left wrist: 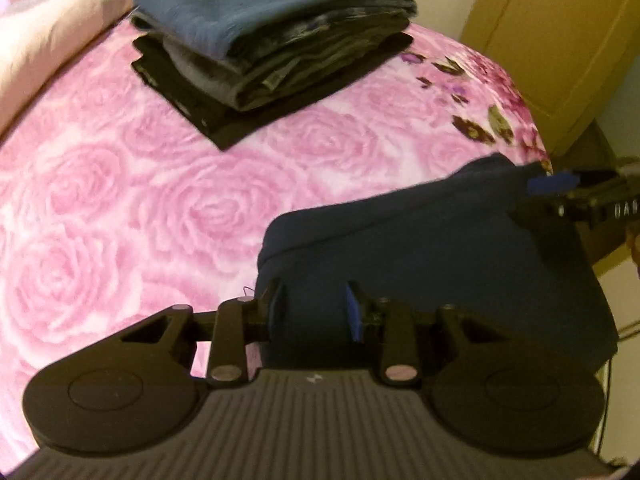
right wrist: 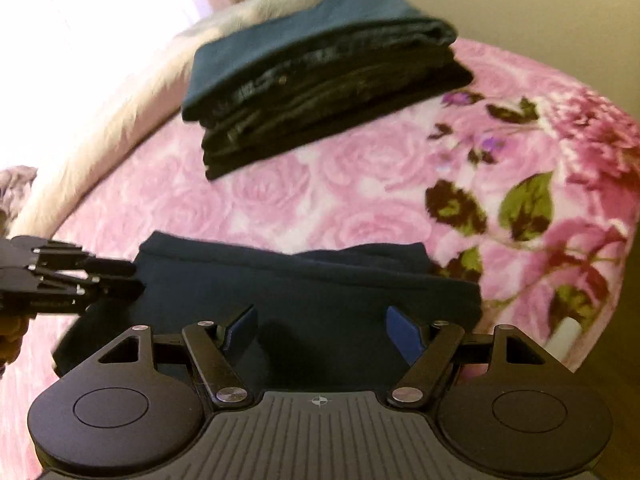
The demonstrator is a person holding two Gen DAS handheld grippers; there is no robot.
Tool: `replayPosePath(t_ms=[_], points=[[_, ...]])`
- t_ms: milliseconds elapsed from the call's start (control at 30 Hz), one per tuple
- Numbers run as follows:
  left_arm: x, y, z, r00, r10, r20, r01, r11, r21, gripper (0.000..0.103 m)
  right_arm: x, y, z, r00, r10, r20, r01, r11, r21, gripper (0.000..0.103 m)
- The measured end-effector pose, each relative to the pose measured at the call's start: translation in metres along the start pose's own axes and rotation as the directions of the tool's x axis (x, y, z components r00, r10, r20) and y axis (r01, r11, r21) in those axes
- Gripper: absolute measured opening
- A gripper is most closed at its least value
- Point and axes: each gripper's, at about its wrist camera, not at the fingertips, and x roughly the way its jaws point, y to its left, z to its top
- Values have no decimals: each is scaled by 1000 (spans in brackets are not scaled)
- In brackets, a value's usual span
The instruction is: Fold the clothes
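Observation:
A folded navy garment (left wrist: pixel 440 264) lies on the pink rose blanket (left wrist: pixel 120 200), close to the bed's near right edge. My left gripper (left wrist: pixel 315 308) stands at its left end, and fabric fills the narrow gap between the pads. From the right wrist view the left gripper (right wrist: pixel 134 279) looks shut on that edge. My right gripper (right wrist: pixel 322 332) hovers over the same navy garment (right wrist: pixel 320 292) with its jaws wide and both blue pads bare. A stack of folded clothes (left wrist: pixel 272 52), with a blue piece on top, sits further back on the bed.
A cream duvet (left wrist: pixel 48 40) lies along the bed's far left side. A yellow-brown cabinet (left wrist: pixel 560 40) stands beyond the bed's right edge. The blanket's dark flower print (right wrist: pixel 520 208) marks the right border, where the bed drops off.

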Motion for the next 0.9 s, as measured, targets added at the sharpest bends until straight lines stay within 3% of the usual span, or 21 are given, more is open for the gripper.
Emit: replayPosePath(t_ms=[167,367,600,900], points=[[0,-2,5,1000,14,-19,-14,1000,2,30,-3,18,0,996,-62,-67,56,995,-81,75],[-29,-7,5,999,52,-14,-52,998,34,29,-7,42,-7,969,-161,-186,133,979,-155,75],[-68,-6,-10,997,71,-10,-70,996,60,29,-16,57,-26,944,-189,-270,146,974,-172,75],[-97,-9,-29,997,76,-6,-75,993,88,29,-27,74,-46,932,-193,-306,145,974,-172,75]])
